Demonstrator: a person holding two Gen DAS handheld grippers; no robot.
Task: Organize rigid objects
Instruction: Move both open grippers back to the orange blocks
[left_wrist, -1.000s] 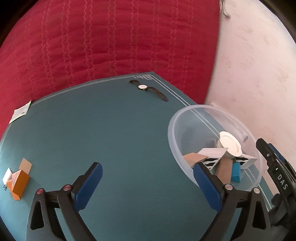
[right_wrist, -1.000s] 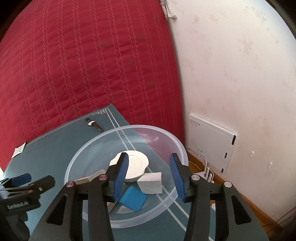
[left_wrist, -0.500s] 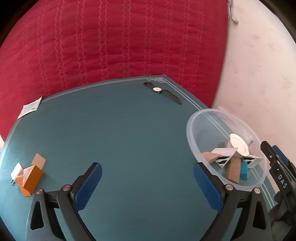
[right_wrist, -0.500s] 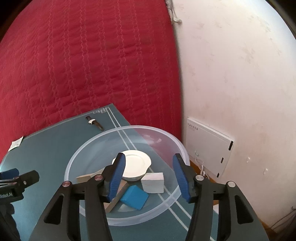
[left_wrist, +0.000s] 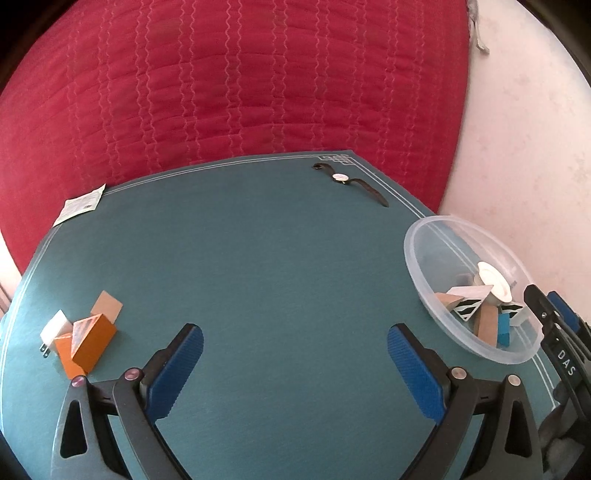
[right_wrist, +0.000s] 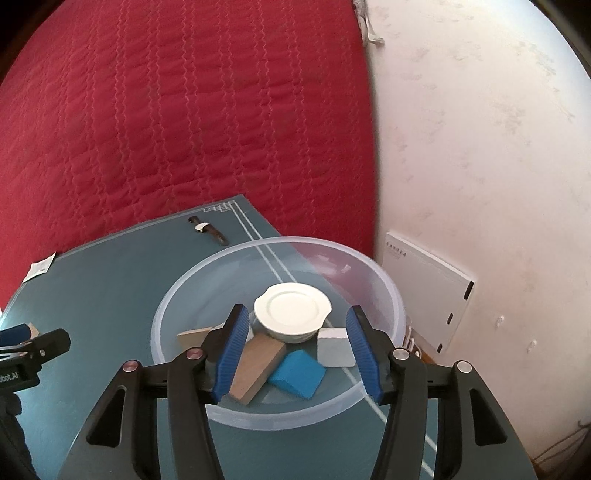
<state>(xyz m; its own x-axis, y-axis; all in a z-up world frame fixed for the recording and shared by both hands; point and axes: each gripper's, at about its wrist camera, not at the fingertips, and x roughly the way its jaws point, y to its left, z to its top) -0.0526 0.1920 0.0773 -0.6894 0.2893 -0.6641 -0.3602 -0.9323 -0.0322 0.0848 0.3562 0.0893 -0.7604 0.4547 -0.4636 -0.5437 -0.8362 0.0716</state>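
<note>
Both grippers are ours to report. Our right gripper (right_wrist: 293, 341) hangs over the clear bowl (right_wrist: 384, 291), tilted down, its jaws partly apart after just having been opening, nothing between them. Our left gripper (left_wrist: 295, 363) stands wide and empty above the bare middle of the teal table (left_wrist: 258, 258), pointing steeply down.

In the bowl, by the table's right edge, we count one white dish (right_wrist: 291, 312), one blue block (right_wrist: 297, 373), one brown wooden block (right_wrist: 258, 363), one grey block (right_wrist: 334, 347), and one more pale wooden piece (right_wrist: 192, 336) partly hidden by a finger. Near the left edge lie one orange block (left_wrist: 86, 345), one white plug (left_wrist: 55, 326) and one tan tile (left_wrist: 107, 305), close together. One wristwatch (left_wrist: 349, 182) lies at the far right corner, and one paper slip (left_wrist: 79, 205) on the far left corner.
</note>
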